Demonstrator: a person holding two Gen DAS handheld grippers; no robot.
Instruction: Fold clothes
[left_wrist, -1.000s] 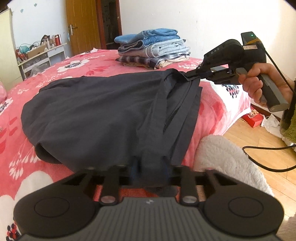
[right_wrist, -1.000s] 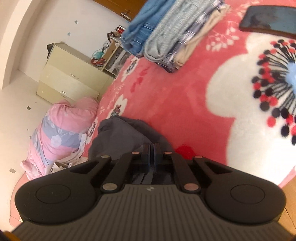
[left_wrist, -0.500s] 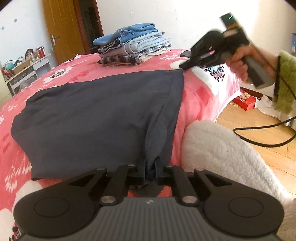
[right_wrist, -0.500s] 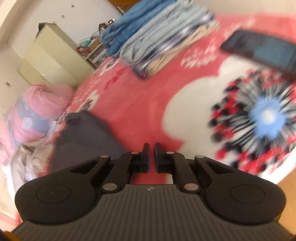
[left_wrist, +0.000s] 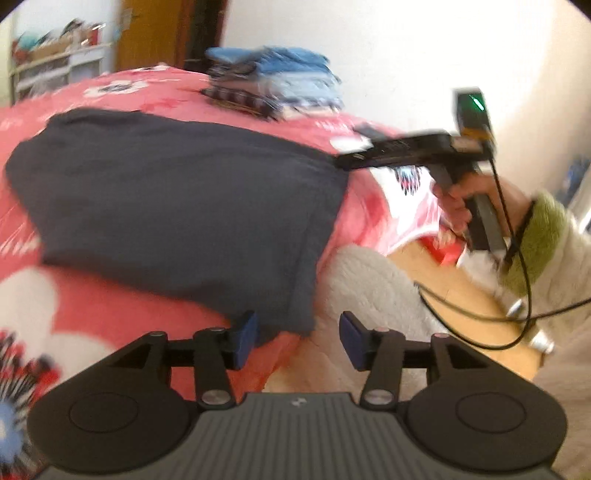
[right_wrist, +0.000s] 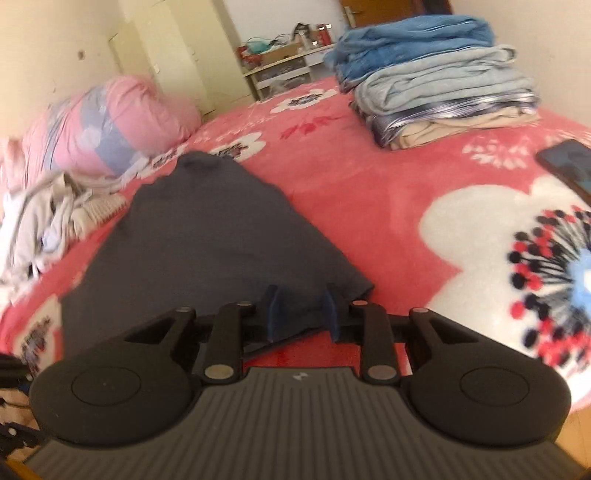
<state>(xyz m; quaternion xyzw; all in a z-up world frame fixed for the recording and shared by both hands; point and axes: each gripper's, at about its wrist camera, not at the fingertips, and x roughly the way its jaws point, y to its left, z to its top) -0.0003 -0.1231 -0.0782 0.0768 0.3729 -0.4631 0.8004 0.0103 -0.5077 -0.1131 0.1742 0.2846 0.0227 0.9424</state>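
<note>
Dark grey soft cotton garment (left_wrist: 177, 199) lies spread flat on the pink flowered fleece bed cover (right_wrist: 369, 192), one edge along the bed's near side, with a stack of folded blue, grey and cream clothes (right_wrist: 436, 81) well beyond it. It looks light, limp and thin, so it should drape and crease wherever it is lifted, and a hold on the hemmed corners would probably carry it most evenly. Both the left gripper (left_wrist: 297, 334) and the right gripper (right_wrist: 301, 308) have their jaws spread apart, each at a near corner, gripping nothing.
</note>
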